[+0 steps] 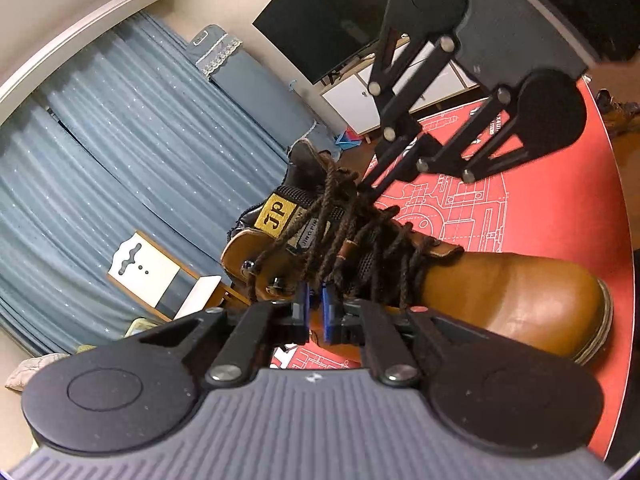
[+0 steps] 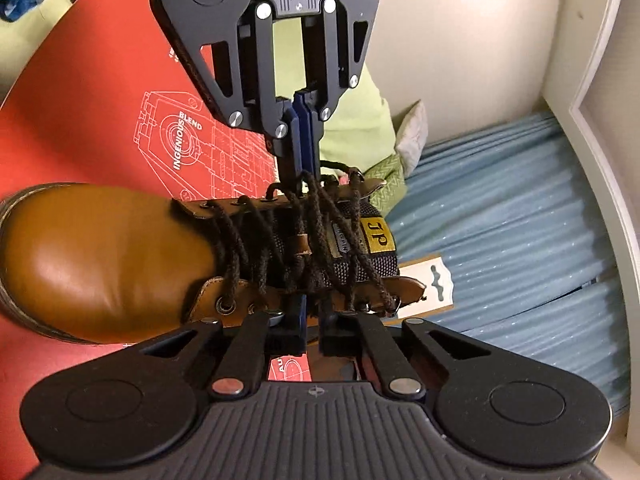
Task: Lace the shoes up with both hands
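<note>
A tan leather boot [image 1: 500, 292] [image 2: 100, 256] lies on a red round table [image 1: 560, 208] [image 2: 80, 100], its tongue tag reading JP. Dark brown laces [image 1: 340, 220] [image 2: 312, 216] cross loosely over the tongue and hooks. My left gripper [image 1: 316, 304] [image 2: 303, 160] sits at one side of the ankle opening. Its blue pads stand slightly apart with the boot leather showing through the gap, so it is open. My right gripper [image 2: 313, 312] [image 1: 366, 188] reaches in from the opposite side. Its fingertips meet among the strands, shut on a lace.
Blue curtains [image 1: 120, 140] hang behind the boot. A dark television [image 1: 320, 20] stands above a white cabinet [image 1: 352, 100]. Green fabric and a cushion [image 2: 352, 120] lie past the table edge. A second boot [image 1: 620, 112] shows at the far right rim.
</note>
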{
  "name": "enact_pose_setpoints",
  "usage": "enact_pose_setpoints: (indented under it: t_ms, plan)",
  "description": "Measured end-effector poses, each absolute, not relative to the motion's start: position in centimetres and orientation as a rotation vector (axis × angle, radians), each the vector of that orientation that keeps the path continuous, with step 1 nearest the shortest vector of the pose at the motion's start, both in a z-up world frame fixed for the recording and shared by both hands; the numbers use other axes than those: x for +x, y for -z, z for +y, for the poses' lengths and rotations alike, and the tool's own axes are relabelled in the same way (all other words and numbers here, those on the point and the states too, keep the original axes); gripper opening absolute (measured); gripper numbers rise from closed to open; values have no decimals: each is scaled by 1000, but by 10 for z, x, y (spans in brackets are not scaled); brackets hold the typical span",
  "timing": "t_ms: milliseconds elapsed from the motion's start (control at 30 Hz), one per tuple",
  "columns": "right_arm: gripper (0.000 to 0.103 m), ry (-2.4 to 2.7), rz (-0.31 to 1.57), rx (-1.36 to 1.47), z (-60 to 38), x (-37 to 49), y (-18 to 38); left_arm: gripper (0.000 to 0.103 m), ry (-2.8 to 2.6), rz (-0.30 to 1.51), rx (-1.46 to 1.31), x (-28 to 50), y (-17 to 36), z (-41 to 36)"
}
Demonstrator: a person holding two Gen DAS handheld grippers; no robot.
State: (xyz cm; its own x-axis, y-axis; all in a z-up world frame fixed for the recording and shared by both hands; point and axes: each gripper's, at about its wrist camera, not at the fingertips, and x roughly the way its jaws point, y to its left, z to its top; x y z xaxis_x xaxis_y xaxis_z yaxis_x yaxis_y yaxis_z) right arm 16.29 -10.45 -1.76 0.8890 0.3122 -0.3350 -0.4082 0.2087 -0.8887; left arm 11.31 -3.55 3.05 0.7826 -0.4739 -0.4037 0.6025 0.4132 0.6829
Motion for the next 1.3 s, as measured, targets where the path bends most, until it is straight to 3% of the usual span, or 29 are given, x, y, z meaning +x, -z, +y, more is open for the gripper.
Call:
enact_pose_setpoints:
  t_ms: [267, 400, 533, 867, 967, 1167, 1300]
  plan:
    - [0, -546, 83, -1065, -108, 147, -15, 7, 661, 164, 920, 119, -26, -36]
    - [0, -563, 121, -989, -114, 149, -22, 1, 668, 177, 875, 119, -30, -35]
    - [0, -556, 122, -969, -119, 149, -25, 0, 720, 156, 744, 107, -48, -31]
    - [0, -551, 147, -961, -122, 151, -13, 1, 717, 166, 792, 99, -50, -30]
    - [0, -574, 150, -944, -121, 146, -17, 7, 758, 181, 833, 95, -43, -30]
    - [0, -607, 177, -993, -124, 142, -11, 7, 742, 180, 828, 97, -45, -21]
    - [6, -612, 200, -1013, -125, 142, -9, 17, 700, 156, 849, 102, -48, -17]
